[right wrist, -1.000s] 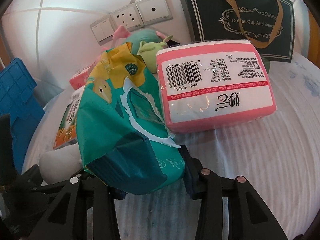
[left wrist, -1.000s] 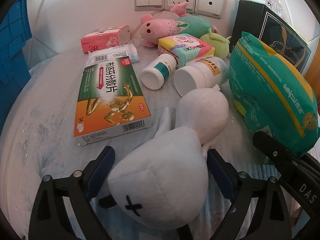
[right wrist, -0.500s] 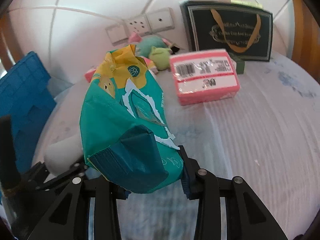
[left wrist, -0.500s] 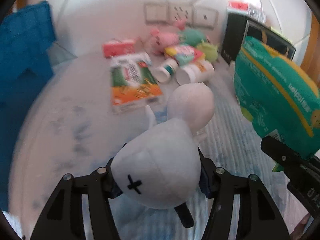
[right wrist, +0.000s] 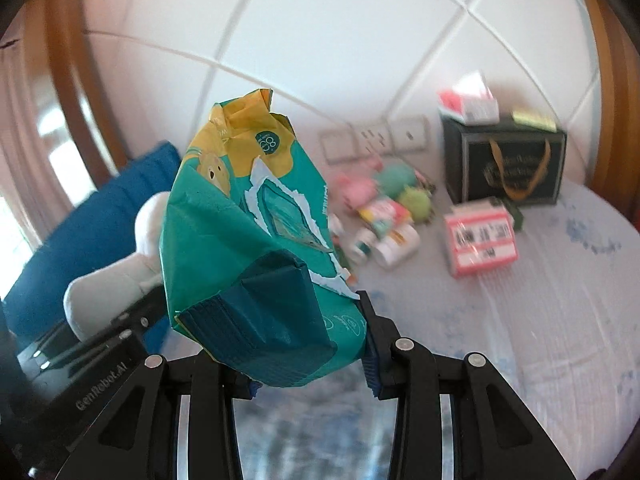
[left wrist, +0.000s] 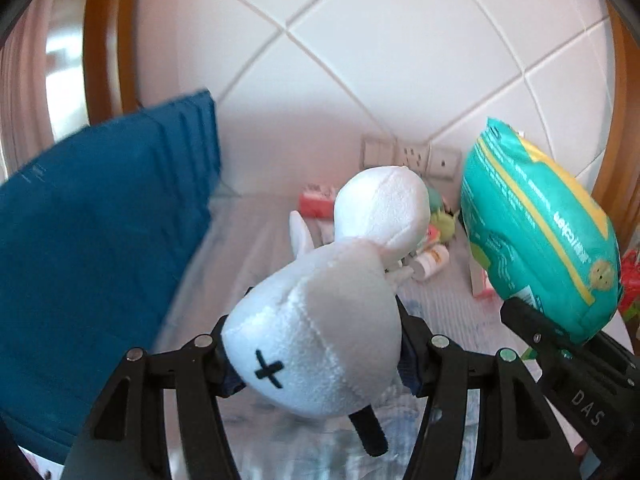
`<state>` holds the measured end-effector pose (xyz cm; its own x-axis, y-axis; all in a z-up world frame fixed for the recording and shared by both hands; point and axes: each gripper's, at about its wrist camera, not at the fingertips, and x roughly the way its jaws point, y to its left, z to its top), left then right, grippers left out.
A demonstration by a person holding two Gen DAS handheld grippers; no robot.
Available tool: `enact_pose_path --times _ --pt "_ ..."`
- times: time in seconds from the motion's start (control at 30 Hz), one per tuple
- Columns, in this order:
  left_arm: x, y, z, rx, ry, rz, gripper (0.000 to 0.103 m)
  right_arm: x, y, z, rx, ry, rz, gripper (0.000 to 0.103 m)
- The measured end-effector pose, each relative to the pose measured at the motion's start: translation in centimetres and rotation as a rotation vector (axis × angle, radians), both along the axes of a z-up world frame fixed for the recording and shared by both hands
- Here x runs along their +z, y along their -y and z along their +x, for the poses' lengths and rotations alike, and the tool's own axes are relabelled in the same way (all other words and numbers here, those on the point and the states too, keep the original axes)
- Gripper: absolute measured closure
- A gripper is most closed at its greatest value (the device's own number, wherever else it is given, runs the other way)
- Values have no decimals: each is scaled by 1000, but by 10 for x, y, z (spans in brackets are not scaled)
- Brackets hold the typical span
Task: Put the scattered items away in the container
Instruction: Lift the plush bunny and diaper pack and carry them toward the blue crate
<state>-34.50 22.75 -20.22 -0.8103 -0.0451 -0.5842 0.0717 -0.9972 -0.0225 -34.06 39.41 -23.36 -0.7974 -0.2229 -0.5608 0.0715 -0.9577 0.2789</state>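
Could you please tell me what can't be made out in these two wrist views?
- Blue container: inside unseen in both views; only its outer wall shows.
- Pink pack: print motion-blurred, right wrist view.
- Bottles: mostly hidden behind the white plush toy, left wrist view.

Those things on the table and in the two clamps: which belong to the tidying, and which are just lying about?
Part of the job:
- white plush toy, clamped in the left gripper
- green packet, clamped in the right gripper
- blue crate
- pink pack and white bottles, waiting on the table

Just there:
- wall sockets
- black gift bag
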Motion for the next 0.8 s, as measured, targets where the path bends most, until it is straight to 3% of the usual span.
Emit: enact_pose_path --times 0.13,0.3,0.57,0.8 --pt "34 26 22 42 -27 17 44 42 27 15 49 -54 11 66" --pt "74 60 56 164 -71 -7 44 82 61 30 175 -116 -6 66" --pt "115 127 92 310 -131 -41 44 118 133 40 347 -180 2 65" --pt "139 223 115 394 -182 -42 44 134 240 42 450 -213 23 65"
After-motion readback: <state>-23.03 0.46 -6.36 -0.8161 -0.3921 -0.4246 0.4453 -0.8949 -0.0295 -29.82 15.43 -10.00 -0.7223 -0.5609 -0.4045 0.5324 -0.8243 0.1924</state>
